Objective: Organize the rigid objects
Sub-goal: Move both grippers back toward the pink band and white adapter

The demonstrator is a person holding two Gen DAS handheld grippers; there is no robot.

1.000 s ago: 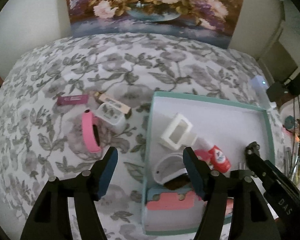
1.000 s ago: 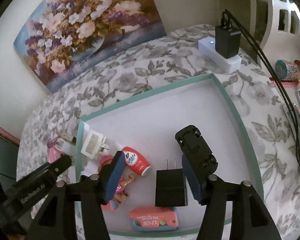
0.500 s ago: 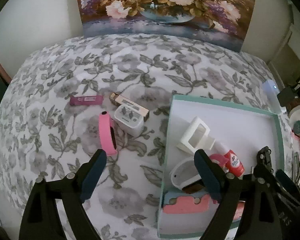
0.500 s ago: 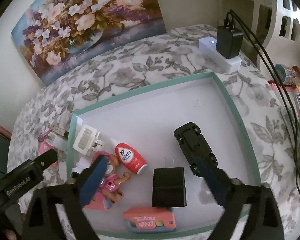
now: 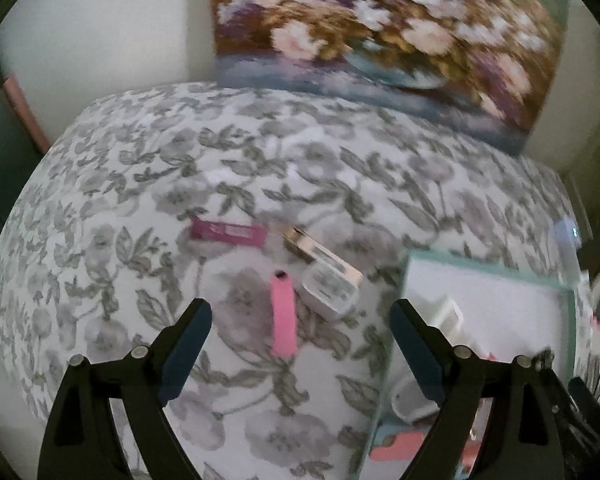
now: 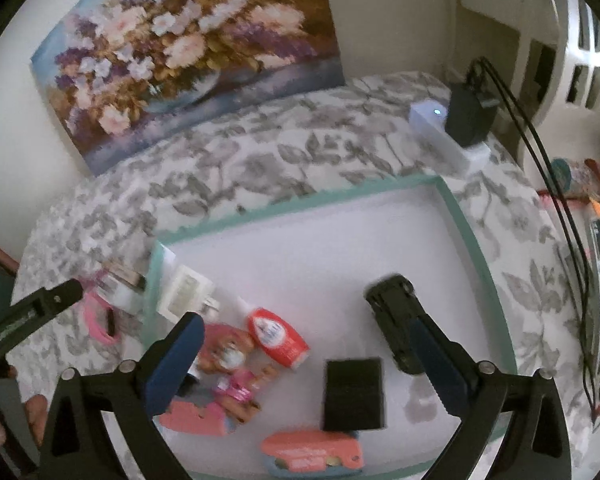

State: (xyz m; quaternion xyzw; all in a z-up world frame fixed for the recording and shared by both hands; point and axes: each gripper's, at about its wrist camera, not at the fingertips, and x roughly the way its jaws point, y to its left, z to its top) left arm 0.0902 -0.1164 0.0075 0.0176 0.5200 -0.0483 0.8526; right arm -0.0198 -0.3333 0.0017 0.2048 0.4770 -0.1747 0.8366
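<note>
Progress is partial: several items sit in your tray (image 6: 476,240); pink band (image 5: 283,320), white charger (image 5: 329,291) and maroon stick (image 5: 228,233) remain mid-frame on the bench (image 5: 140,184). Both jaws are spread, empty.

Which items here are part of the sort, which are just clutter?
Job:
teal tray
pink band
white charger
magenta stick
gold tube
black car
black adapter
red bottle

Clutter:
flower painting
power strip

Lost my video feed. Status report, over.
Both grippers open, holding nothing. Left gripper lined up on pink band, still outside the tray. White charger sits close beside the band.
</note>
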